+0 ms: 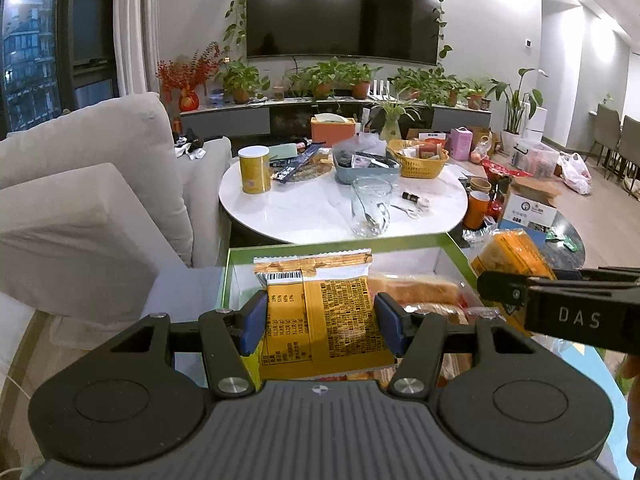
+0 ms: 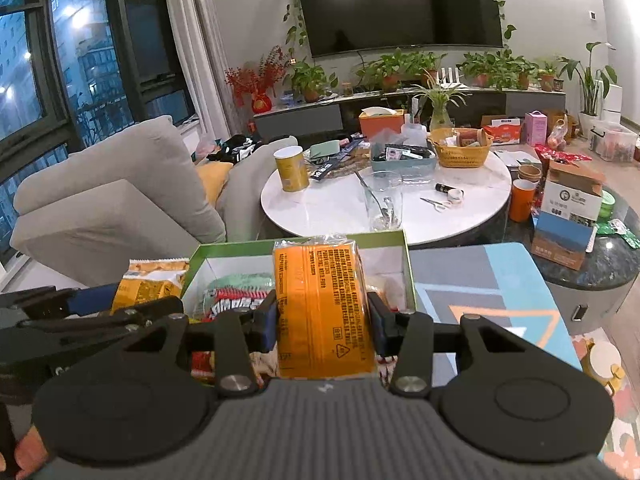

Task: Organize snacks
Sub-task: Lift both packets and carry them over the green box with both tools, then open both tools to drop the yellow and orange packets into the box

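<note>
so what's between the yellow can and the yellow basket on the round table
In both views: a dark flat packet and a blue tray of odds and ends.

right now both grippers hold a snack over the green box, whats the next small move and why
Probably lower the right gripper and let its orange pack down into the green box. The pack hangs above the open box, where the white floor at the back still shows bare. The left gripper could wait with its yellow packet, since the two grippers sit close together.
</note>
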